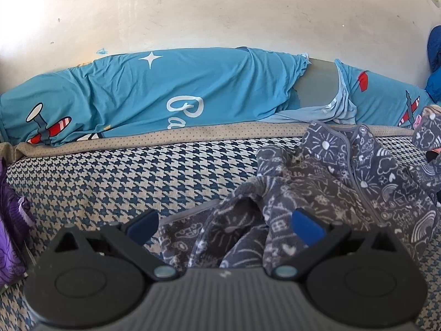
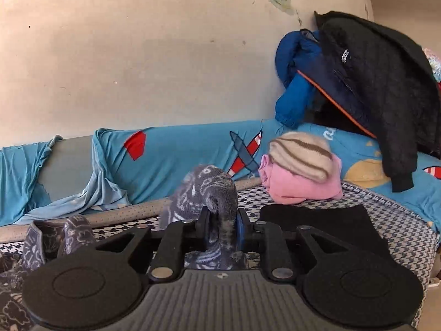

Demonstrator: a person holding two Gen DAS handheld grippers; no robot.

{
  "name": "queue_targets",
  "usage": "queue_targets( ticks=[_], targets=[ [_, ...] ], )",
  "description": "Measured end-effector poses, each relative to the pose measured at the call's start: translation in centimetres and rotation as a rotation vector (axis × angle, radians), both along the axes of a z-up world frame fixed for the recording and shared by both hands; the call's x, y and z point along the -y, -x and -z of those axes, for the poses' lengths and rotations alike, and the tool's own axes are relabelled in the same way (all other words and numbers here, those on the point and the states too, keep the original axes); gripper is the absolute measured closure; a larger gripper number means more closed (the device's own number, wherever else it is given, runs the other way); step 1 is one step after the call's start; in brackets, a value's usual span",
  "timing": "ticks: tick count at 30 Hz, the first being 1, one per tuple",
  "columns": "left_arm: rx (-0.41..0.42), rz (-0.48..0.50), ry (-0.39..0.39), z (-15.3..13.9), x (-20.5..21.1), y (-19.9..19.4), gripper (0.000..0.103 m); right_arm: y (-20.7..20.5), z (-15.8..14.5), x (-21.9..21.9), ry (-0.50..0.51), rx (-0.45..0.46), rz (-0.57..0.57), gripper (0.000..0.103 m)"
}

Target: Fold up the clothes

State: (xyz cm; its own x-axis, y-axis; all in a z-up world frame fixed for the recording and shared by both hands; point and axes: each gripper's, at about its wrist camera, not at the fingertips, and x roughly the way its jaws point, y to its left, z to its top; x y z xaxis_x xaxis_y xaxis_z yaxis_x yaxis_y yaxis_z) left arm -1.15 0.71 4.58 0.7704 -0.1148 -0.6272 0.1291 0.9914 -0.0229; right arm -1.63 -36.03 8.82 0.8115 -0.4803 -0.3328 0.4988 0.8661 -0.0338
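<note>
Right gripper (image 2: 222,227): its two fingers are pressed tight on a fold of the gray fleece top (image 2: 209,193), and the cloth humps up between them.
Left gripper (image 1: 224,224): its fingers are spread wide apart, with one finger on each side of a bunched part of the same top (image 1: 325,182). Whether they touch the cloth cannot be told.
Gray fleece top: it has white doodles and a zipper, and it lies crumpled on the checked cover (image 1: 124,176).
Checked cover: blue and tan, spread flat under the top.
Blue sheet (image 1: 154,93): it has airplanes and a star on it and runs along the wall (image 1: 220,11) behind.
Pink cloth (image 2: 300,184): folded, with a striped hat (image 2: 300,154) on top, past the right gripper.
Jackets: one blue jacket (image 2: 295,82) and one black jacket (image 2: 380,82) are piled near the wall.
Purple thing (image 1: 11,234): at the left edge.
</note>
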Motion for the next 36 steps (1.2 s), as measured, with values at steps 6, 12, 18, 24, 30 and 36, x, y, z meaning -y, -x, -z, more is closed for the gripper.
queue_targets(
  ticks=[6,12,18,24,30,36],
  targets=[
    [0.025,-0.035,0.047,-0.9,-1.1,-0.4,0.0,-0.4,-0.4,-1.7,0.061,-0.015,-0.026,0.069],
    [0.003,-0.091,0.127,-1.2,-3.1,-1.2,0.0,0.0,-0.5,-1.2,0.152,-0.031,0.157,0.049],
    [-0.049,-0.188,0.126,-0.5,-4.9,-1.9,0.0,1.1,-1.6,-4.7,0.182,0.063,-0.063,0.046],
    [-0.136,-0.214,0.202,0.8,-6.6,-2.4,0.0,-0.1,-0.9,-10.4,0.024,0.004,-0.458,0.046],
    [-0.177,-0.239,0.158,1.5,-7.2,-2.4,0.0,-0.8,0.0,-16.6,-0.045,-0.055,-0.722,0.046],
    [-0.222,-0.219,0.134,1.9,-7.7,-2.5,0.0,-1.1,1.2,-21.3,-0.026,-0.101,-0.886,0.046]
  ],
)
